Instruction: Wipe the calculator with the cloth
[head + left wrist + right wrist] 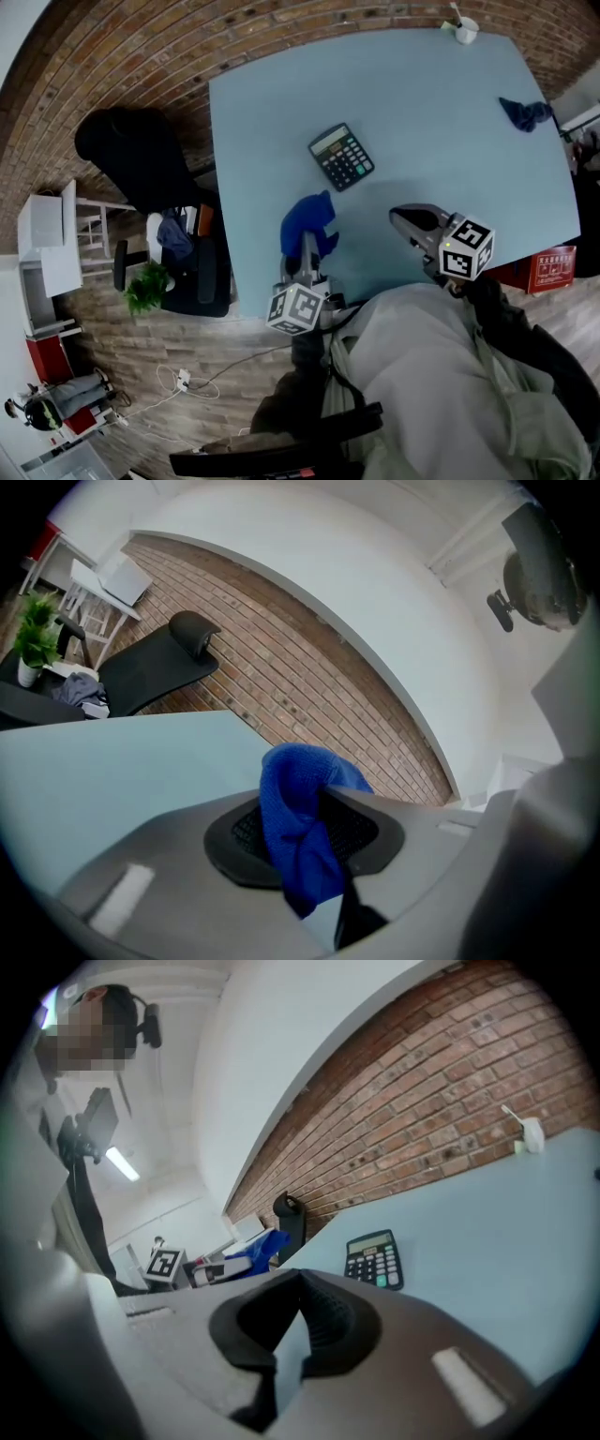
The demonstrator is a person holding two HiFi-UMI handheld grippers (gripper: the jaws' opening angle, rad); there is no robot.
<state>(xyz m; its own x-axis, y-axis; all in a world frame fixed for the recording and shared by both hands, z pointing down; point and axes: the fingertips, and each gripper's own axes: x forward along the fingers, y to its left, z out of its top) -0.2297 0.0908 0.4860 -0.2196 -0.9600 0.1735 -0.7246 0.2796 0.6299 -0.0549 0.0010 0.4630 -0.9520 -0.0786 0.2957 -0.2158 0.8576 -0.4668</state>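
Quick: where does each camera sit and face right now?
Head view: on the head, steeply down at the pale blue table; left tongs, right tongs, grey jacket show.
Left gripper view: on left tongs, facing red brick wall; jaws clamp bright blue cloth.
Right gripper view: on right tongs, jaws shut, facing black desk calculator.
Shared: head and right gripper views show calculator and cloth.

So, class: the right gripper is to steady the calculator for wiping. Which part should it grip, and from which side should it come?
Probably the two long side edges near the keypad end of the calculator, coming from above on the right gripper's side. It lies flat on the table, so nothing slips beneath, and that end is nearest. The shut jaws must open first.
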